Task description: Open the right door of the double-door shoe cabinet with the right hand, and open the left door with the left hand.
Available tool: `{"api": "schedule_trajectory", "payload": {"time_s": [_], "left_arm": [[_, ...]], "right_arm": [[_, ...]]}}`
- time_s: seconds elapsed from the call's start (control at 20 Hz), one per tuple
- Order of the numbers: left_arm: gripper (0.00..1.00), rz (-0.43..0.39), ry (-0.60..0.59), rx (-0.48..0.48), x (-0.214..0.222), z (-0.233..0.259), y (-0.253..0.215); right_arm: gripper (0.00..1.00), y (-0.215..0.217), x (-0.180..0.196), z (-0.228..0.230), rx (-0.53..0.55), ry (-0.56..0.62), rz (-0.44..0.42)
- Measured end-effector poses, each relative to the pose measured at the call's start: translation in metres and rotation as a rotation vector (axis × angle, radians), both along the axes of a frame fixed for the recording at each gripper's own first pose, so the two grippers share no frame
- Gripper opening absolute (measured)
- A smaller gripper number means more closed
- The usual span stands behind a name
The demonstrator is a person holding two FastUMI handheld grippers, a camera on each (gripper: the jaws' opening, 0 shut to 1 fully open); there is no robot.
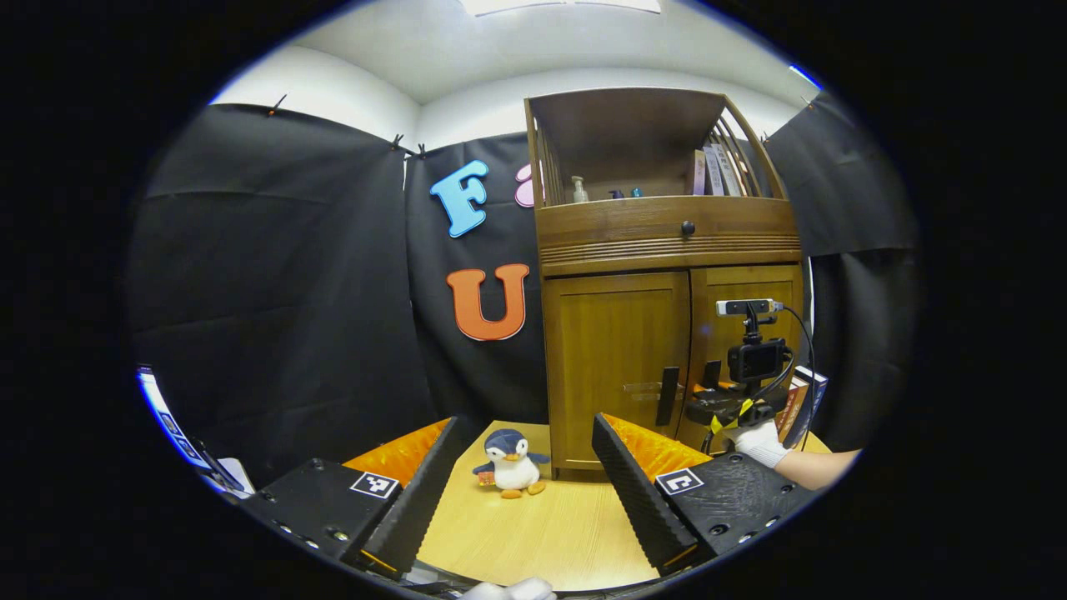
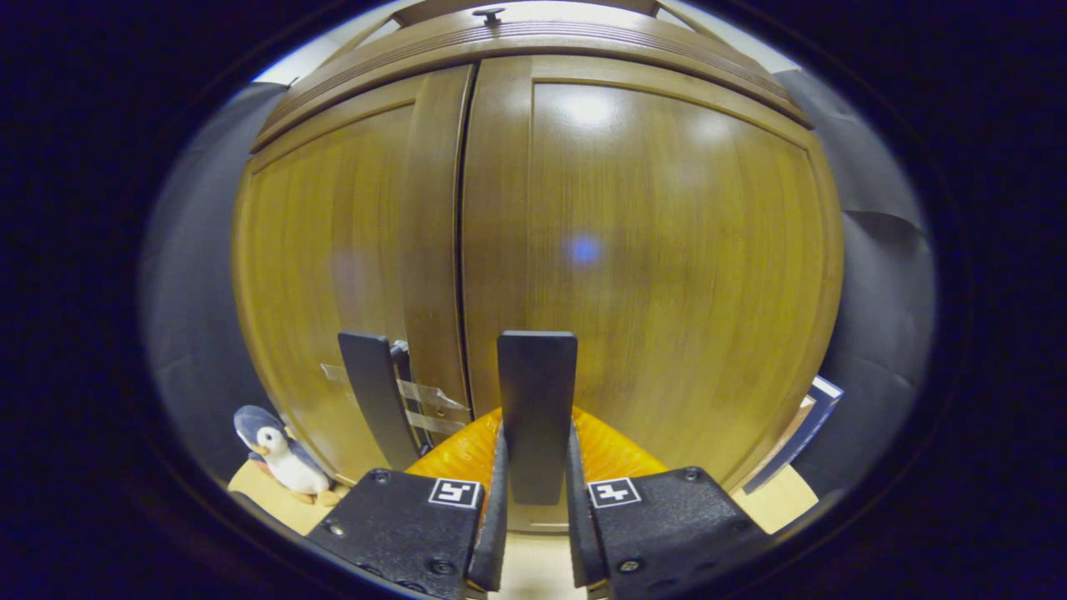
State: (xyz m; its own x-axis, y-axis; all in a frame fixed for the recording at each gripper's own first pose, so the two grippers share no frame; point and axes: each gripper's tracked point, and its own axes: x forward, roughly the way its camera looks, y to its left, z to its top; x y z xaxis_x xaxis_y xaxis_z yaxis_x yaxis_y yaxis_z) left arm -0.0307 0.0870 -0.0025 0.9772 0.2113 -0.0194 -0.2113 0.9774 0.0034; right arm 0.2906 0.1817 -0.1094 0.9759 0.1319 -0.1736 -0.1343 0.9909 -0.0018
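The wooden shoe cabinet [image 1: 617,250] stands on the table with both doors closed. In the left gripper view, my left gripper [image 1: 525,425] hangs open in front of it, well short of the left door [image 1: 613,350] and its black vertical handle [image 1: 667,396]. Farther right, a white-gloved hand [image 1: 763,442] holds my right gripper [image 1: 710,392] at the right door [image 1: 742,283]. In the right gripper view, the right gripper [image 2: 536,433] is shut on the right door's black handle [image 2: 536,383], both fingers pressing its sides. The left handle [image 2: 375,400] stands free beside it.
A plush penguin [image 1: 511,462] sits on the light wooden table [image 1: 542,533] at the cabinet's left front corner. Books [image 1: 800,400] lean against the cabinet's right side. A drawer with a dark knob [image 1: 688,227] and an open shelf with bottles lie above the doors.
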Motion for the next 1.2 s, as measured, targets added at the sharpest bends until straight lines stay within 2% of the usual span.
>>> {"api": "schedule_trajectory", "payload": {"time_s": [0.95, 1.2], "left_arm": [[0.96, -0.082, 0.007, -0.007, -0.021, -0.017, -0.022], [0.96, -0.116, -0.002, -0.009, -0.03, -0.016, -0.033]], "right_arm": [[0.34, -0.041, -0.092, -0.007, 0.016, -0.004, 0.035], [0.3, -0.061, -0.115, -0.01, 0.013, -0.003, 0.025]]}}
